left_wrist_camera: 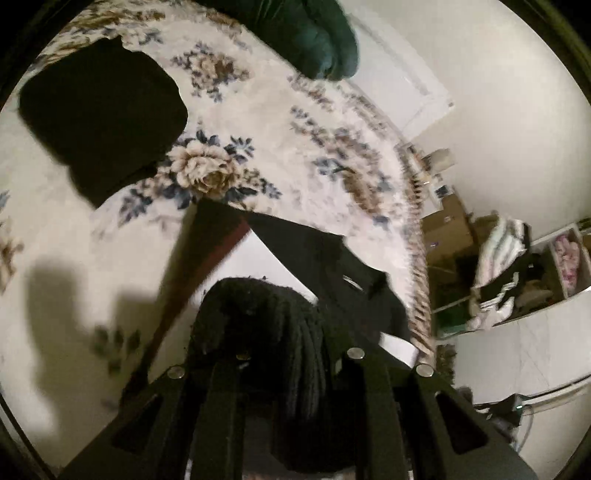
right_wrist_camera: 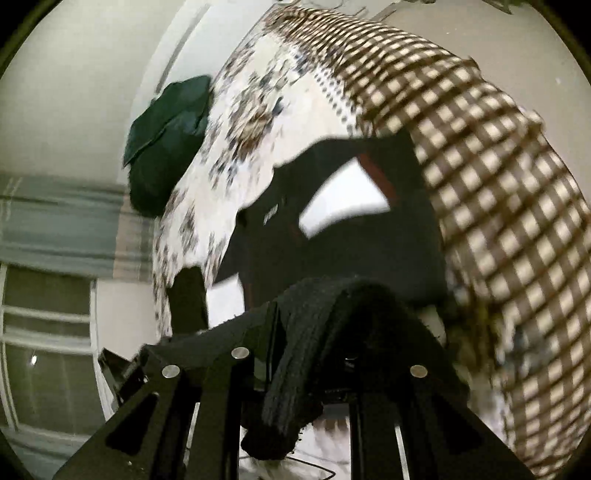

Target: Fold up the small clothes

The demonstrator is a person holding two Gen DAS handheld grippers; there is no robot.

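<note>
My left gripper is shut on a black knitted garment that drapes over and between its fingers. The garment stretches taut to the right as a flat black band with a red strip along it. My right gripper is shut on the same black garment, which hangs down between its fingers. Beyond it the garment spans as a dark loop with a red trim. Both hold it lifted above the floral bedspread.
A folded black garment lies on the floral bedspread at the far left. A dark green cushion sits at the bed's far edge and also shows in the right wrist view. A brown checked blanket covers the bed's right. Cluttered shelves stand beside the bed.
</note>
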